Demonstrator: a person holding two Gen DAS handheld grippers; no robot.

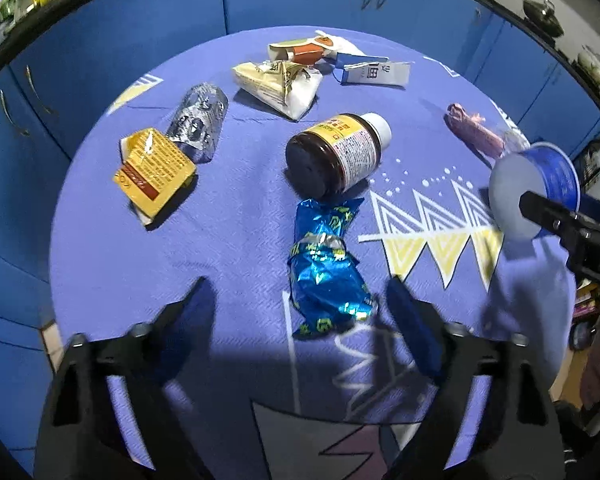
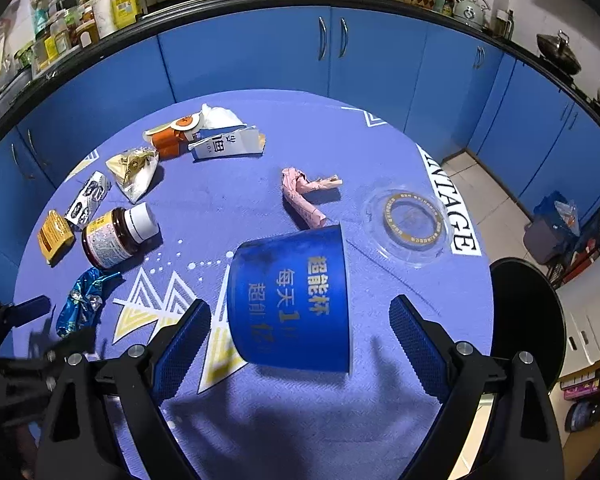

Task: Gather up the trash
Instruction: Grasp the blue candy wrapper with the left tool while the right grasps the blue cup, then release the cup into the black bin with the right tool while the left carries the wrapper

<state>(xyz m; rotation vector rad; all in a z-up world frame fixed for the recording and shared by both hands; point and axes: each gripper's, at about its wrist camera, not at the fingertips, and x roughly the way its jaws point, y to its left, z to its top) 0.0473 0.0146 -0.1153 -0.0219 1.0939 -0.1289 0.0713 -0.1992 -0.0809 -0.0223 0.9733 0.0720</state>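
On the cloth, crinkly foil wrapper [image 1: 326, 276] (blue) between apart left tongs [image 1: 300, 300].

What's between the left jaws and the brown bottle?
The crumpled blue foil wrapper, its near end between the open jaws, its far end by the brown bottle. Left wrist view.

The right gripper [image 2: 300, 322] stands with jaws apart around a blue paper cup [image 2: 290, 298] lying on its side on the purple tablecloth [image 2: 236, 200], pads not touching.
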